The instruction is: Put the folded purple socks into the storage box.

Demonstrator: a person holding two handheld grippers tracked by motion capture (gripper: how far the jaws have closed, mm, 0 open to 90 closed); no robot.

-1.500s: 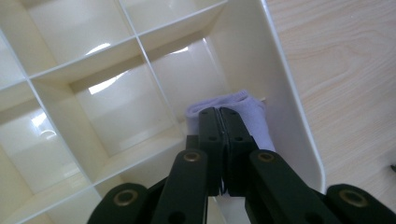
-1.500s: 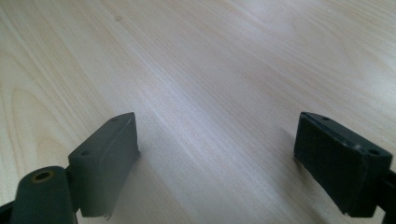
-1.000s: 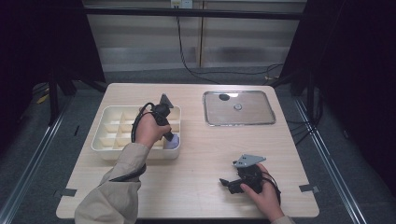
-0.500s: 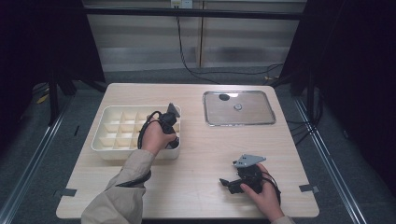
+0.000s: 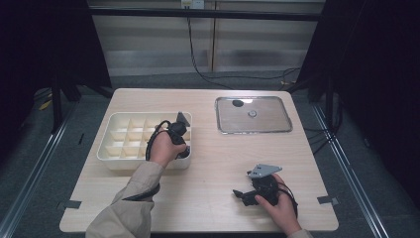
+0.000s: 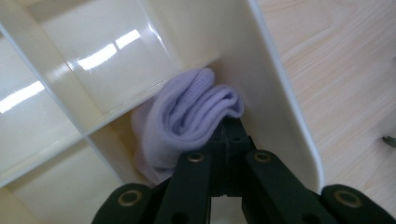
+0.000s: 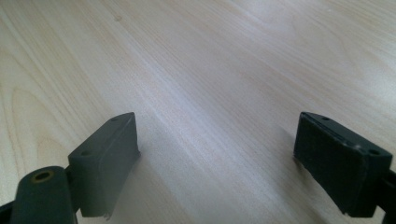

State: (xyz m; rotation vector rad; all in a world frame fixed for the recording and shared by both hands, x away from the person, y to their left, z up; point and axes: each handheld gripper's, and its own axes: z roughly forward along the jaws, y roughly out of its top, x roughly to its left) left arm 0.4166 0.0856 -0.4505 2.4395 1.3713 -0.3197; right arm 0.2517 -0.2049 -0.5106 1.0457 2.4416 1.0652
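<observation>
**Pressing a folded sock into the corner cell of the divided tray**

Reaching down into the cream divided tray [image 5: 115,149], the left gripper [image 5: 181,148] holds a pale lilac sock [image 6: 187,121] with its jaws closed tight on the fabric. Seen from the left gripper view, the folded sock sits in the tray's corner compartment, bunched against the outer wall and one inner divider [image 6: 116,112]. From above, that compartment is at the tray's near right corner, the one closest to the person and to the bare middle of the table [image 5: 213,163]. The person's left hand [image 5: 162,148] wraps the gripper body just over that corner, and the sleeve runs back from the tray toward the table's near edge.

The right gripper [image 5: 242,194] lies well to the right of the tray, low over the table near its front edge, in the person's right hand [image 5: 280,208]. Its jaws stand wide apart with only wood grain between them.

Beyond the tray's right side, toward the far edge, a shallow metal tray [image 5: 253,115] rests flat, well apart from both grippers.
</observation>
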